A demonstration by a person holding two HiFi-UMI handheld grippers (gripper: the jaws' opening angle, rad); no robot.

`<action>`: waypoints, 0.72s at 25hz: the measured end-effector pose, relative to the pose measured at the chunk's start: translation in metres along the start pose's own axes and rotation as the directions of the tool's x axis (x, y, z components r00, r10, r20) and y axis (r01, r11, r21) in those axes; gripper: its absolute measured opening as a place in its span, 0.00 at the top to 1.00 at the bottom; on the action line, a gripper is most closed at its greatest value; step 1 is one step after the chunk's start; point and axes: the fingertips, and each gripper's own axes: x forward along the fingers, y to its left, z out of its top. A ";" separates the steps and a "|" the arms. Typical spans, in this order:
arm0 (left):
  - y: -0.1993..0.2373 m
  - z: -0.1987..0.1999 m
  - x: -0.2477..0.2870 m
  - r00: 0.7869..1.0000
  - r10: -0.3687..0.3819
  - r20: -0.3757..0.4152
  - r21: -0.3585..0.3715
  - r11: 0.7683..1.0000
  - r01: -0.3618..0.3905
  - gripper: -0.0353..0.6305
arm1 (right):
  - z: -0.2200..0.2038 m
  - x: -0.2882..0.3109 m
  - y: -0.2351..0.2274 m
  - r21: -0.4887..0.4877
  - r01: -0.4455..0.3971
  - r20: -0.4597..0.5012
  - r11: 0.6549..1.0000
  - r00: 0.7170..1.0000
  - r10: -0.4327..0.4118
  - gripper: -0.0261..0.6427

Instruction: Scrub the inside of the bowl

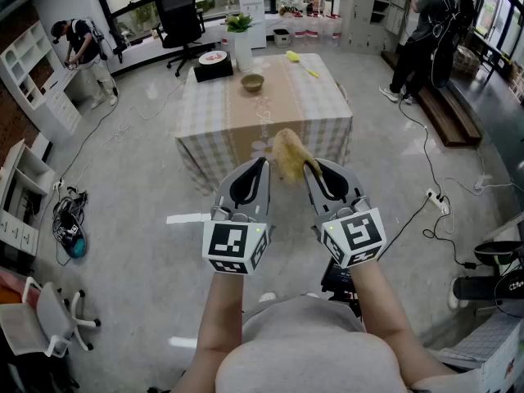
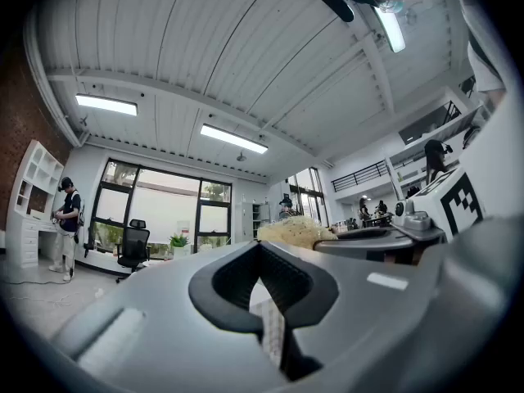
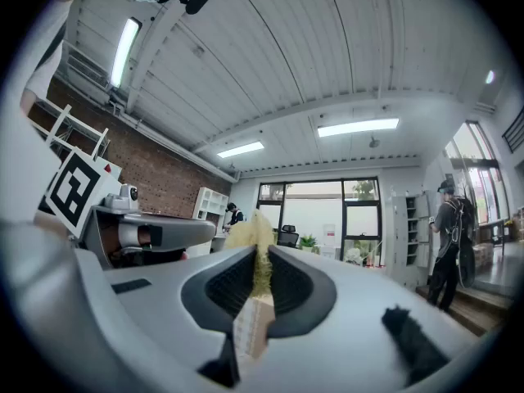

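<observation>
The right gripper (image 1: 319,174) is clamped on a yellowish scrubber (image 1: 288,155) and the left gripper (image 1: 255,174) is closed on nothing, both held level, well short of the bowl (image 1: 252,81) on the far half of the table (image 1: 319,113). The likely trouble is the light bowl skidding under scrubbing unless the left jaws open to steady it. The floor (image 1: 147,244) ahead is open, cables (image 1: 426,150) trail to the right, and a vase (image 1: 242,49) and black box (image 1: 214,70) stand close behind the bowl
</observation>
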 end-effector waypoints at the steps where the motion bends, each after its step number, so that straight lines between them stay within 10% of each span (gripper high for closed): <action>1: 0.002 -0.001 -0.001 1.000 0.004 -0.002 -0.001 1.000 -0.004 0.94 | -0.001 0.001 0.000 0.003 -0.003 -0.001 1.000 1.000 0.003 0.89; 18: 0.036 -0.017 -0.003 0.997 -0.057 -0.045 0.015 0.998 0.057 0.94 | -0.013 0.034 0.024 0.046 0.025 -0.022 0.999 0.999 -0.024 0.90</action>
